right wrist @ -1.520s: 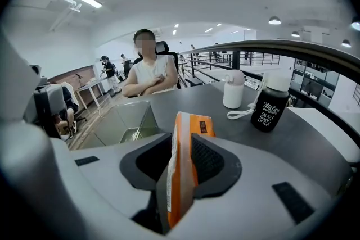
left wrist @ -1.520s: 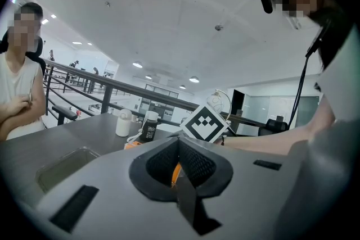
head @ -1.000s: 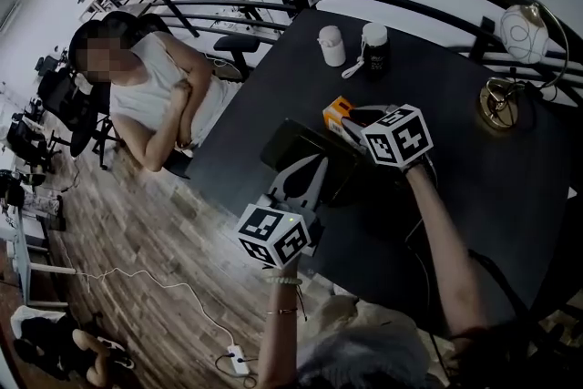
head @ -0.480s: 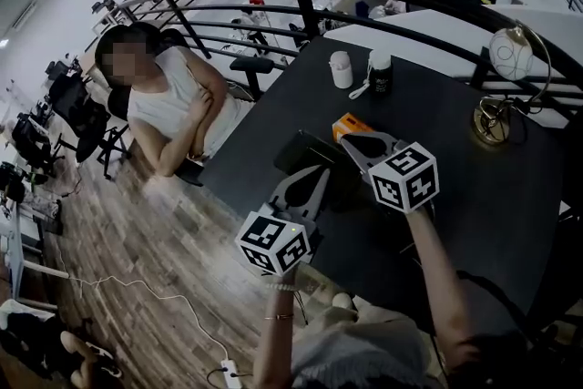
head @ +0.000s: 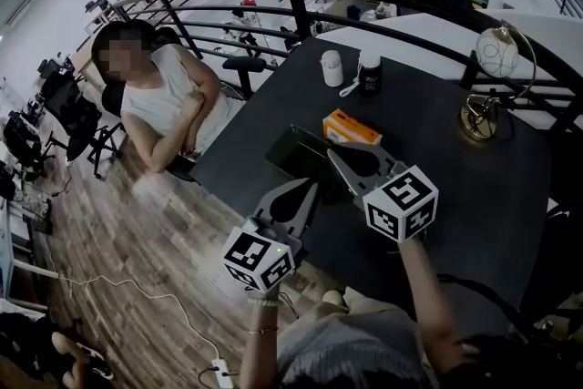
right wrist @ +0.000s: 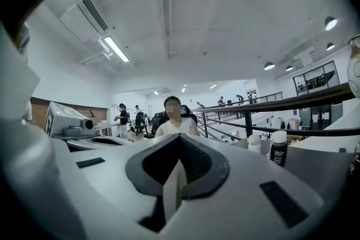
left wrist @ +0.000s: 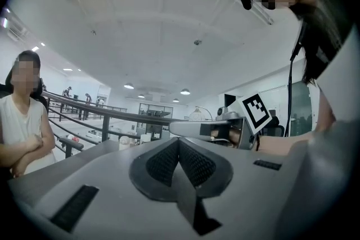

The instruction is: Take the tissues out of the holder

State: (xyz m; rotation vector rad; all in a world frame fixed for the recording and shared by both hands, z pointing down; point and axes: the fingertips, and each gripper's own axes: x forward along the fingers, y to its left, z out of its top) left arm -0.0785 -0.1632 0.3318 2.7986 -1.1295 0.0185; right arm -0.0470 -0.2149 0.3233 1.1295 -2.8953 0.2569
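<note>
On my right gripper (right wrist: 179,140) the ribbed black pads (right wrist: 197,159) met tip to tip. A pale sliver sat in the seam beneath them, tissue or housing, I couldn't tell. The left gripper (left wrist: 179,142) was likewise pinched closed, on nothing. Both hovered above the near part of the matte dark table (head: 474,196), touching neither item. The orange tissue pack (head: 351,127), a crisp little block, lay flat just beside the dark, flat-sided holder (head: 299,155), apparently out already. For any further pull I'd pin the holder with the left and draw level, gently.
</note>
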